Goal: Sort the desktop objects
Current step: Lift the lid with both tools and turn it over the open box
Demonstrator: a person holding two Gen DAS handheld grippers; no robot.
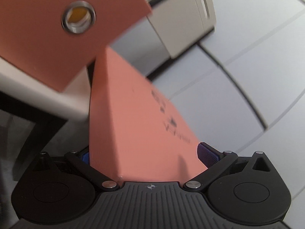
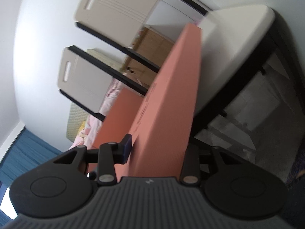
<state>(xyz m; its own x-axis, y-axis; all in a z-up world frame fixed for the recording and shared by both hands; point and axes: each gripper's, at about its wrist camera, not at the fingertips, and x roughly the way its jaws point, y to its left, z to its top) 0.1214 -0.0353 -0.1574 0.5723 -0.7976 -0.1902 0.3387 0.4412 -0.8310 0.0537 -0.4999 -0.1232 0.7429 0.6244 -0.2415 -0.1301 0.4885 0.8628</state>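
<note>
A long salmon-pink box (image 1: 137,126) with small black print on one face runs forward from my left gripper (image 1: 146,156). Its blue pads (image 1: 206,155) press on the box's two sides, so it is shut on it. A second salmon-pink piece (image 1: 57,28) with a metal-ringed hole hangs at the upper left, blurred. In the right wrist view the same kind of pink box (image 2: 171,105) stands on edge in my right gripper (image 2: 158,148). Its left blue pad (image 2: 127,147) lies against the box, and the right pad is hidden behind it. Another pink panel (image 2: 118,118) lies behind on the left.
The views are rolled and blurred. A white table top (image 2: 228,57) on a black frame lies right of the box, its edge (image 1: 38,99) also at left. Two beige chair backs (image 2: 114,13) (image 2: 83,80), a cardboard box (image 2: 152,51) and pink bedding (image 2: 112,99) stand beyond.
</note>
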